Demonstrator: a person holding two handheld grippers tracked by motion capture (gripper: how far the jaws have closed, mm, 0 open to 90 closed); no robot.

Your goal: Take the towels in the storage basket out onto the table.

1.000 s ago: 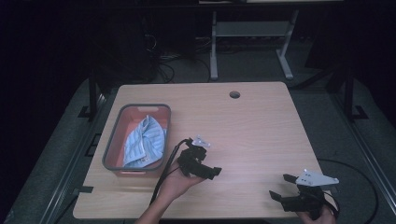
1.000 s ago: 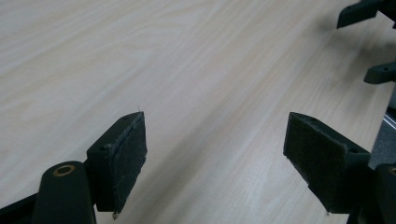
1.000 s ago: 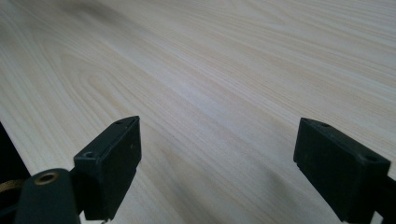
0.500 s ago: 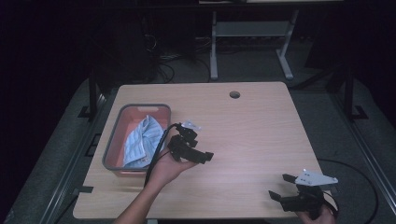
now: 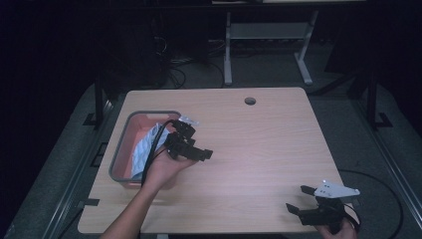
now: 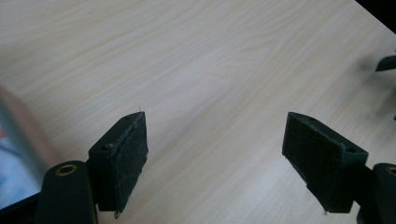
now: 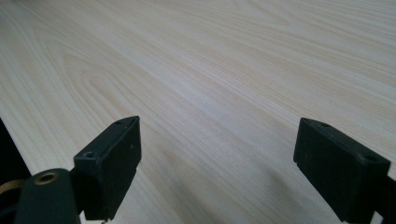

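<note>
Change since earlier frame: our left gripper (image 5: 191, 149) has travelled from mid-surface toward the bin (image 5: 119, 149); our right gripper (image 5: 318, 206) holds its place at the near right corner.
Left gripper state: jaws wide apart, nothing between them; in the left gripper view we see bare wood between the pads (image 6: 130, 154).
Right gripper state: jaws wide apart and empty, above bare surface (image 5: 268, 149).
Cloth location: the light blue cloth (image 5: 144, 147) lies crumpled inside the bin, at the left side of the surface, just beside and partly under our left gripper.
Handling estimate: we judge the cloth soft, light and limp; it will drape and sag when lifted, with no risk of breakage.
Grasp point: we recommend a raised fold near the top of the heap, pinched fully between the pads.
Risk: a shallow pinch may slip off; the bin wall may obstruct the jaws.
</note>
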